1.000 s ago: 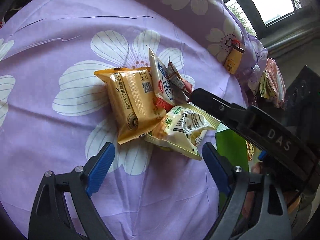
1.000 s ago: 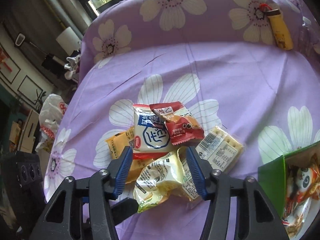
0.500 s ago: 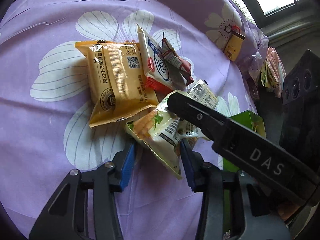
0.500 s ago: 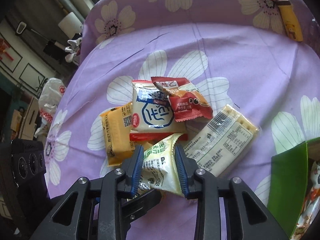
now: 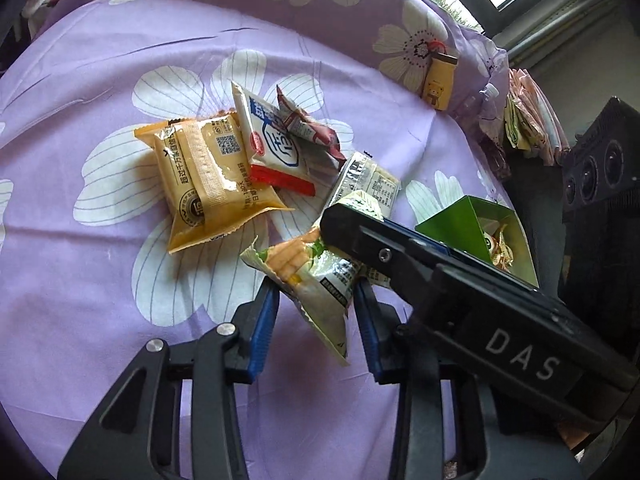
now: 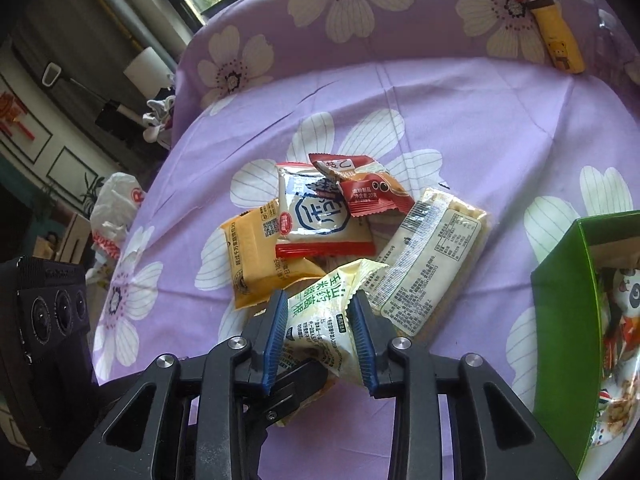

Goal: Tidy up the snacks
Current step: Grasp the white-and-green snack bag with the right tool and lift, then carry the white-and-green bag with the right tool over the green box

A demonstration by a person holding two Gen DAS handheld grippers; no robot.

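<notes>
Under my claws spreads a purple cloth (image 6: 500,120) printed with big white flowers, creased and rising into a fold at the far edge. On it lie an orange packet (image 6: 256,256), a clear cracker pack (image 6: 436,264) and, at my right, a green box (image 6: 560,312) with snacks inside; a white-and-blue packet (image 6: 320,216) leans on the orange one. Up on the far fold lies a small yellow bear charm (image 6: 558,40).

Glossy crinkled plastic snack packets (image 6: 324,208) lie on matt purple cloth (image 6: 480,120)
</notes>
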